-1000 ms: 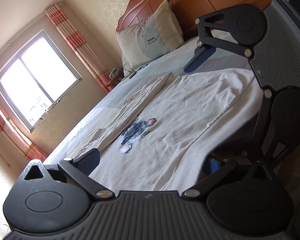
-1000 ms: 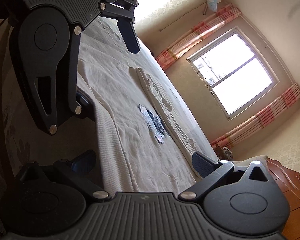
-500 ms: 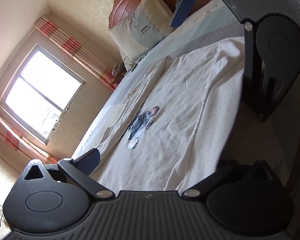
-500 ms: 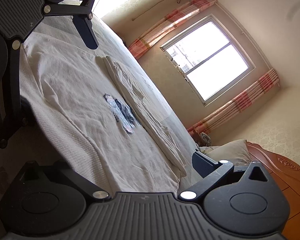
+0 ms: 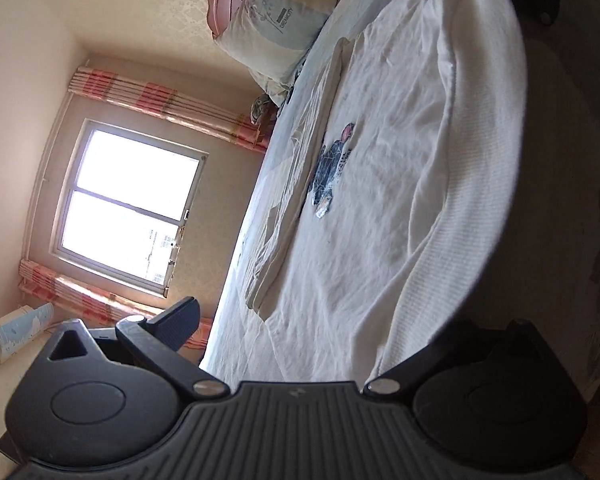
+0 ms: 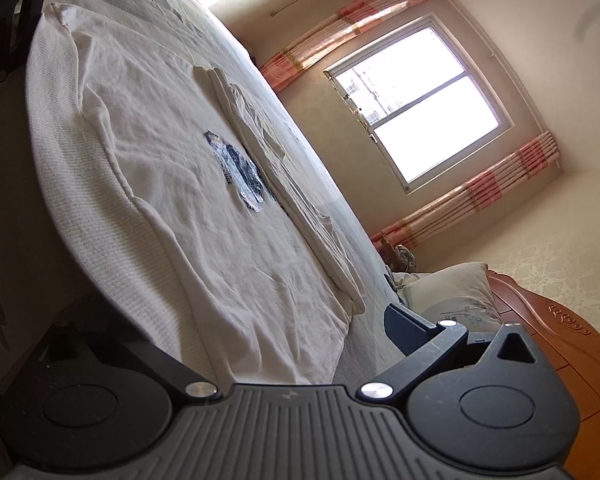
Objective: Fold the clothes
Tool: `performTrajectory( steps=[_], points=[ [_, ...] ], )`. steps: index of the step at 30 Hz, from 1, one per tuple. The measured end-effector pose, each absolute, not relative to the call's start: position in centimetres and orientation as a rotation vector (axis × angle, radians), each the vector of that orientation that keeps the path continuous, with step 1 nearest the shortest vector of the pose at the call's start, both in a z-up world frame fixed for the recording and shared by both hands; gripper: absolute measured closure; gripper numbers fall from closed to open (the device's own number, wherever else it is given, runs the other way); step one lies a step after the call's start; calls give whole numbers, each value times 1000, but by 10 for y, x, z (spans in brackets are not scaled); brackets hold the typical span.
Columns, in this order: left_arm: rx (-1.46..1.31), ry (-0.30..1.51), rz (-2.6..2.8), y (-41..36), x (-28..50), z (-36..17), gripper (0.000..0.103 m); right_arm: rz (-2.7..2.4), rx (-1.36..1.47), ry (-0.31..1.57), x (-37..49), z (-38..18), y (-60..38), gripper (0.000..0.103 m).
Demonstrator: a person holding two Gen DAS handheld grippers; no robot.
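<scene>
Left gripper point(image 5: 300, 320) sits at the bed's point(image 5: 236, 344) near edge, fingers spread wide, the white shirt point(image 5: 380, 184) lying flat ahead, far side folded over. Right gripper point(image 6: 236, 332), fingers spread too, nothing pinched, faces the shirt point(image 6: 172, 184) from the pillow point(image 6: 452, 296) end.

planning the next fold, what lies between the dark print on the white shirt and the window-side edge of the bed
In both wrist views, a long folded-over strip of the white shirt lies just beyond the dark print, then bare bedsheet to the edge.
</scene>
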State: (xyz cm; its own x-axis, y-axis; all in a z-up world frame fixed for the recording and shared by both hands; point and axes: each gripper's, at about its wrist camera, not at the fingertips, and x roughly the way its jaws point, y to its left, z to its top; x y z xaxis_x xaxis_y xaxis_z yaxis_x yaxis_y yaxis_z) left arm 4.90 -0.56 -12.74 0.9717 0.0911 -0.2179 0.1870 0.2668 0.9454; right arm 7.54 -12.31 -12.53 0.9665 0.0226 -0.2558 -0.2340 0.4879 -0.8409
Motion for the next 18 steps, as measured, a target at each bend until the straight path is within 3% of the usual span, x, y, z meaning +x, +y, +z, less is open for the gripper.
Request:
performTrajectory(
  steps=[9, 11, 13, 14, 16, 18],
  points=[
    [1452, 213, -107, 7, 51, -134, 1, 156, -1145, 189, 69, -132, -122, 0],
    [1439, 224, -138, 7, 50, -135, 9, 165, -1163, 193, 70, -132, -123, 0],
    [1422, 240, -172, 8, 48, -136, 31, 169, -1171, 196, 68, -133, -122, 0],
    [1416, 249, -184, 8, 46, -138, 36, 171, -1179, 196, 66, -134, -121, 0],
    [1404, 268, -205, 7, 43, -142, 63, 175, -1195, 196, 62, -137, -119, 1],
    [1391, 287, -222, 6, 40, -147, 83, 180, -1210, 195, 59, -139, -117, 12]
  ],
)
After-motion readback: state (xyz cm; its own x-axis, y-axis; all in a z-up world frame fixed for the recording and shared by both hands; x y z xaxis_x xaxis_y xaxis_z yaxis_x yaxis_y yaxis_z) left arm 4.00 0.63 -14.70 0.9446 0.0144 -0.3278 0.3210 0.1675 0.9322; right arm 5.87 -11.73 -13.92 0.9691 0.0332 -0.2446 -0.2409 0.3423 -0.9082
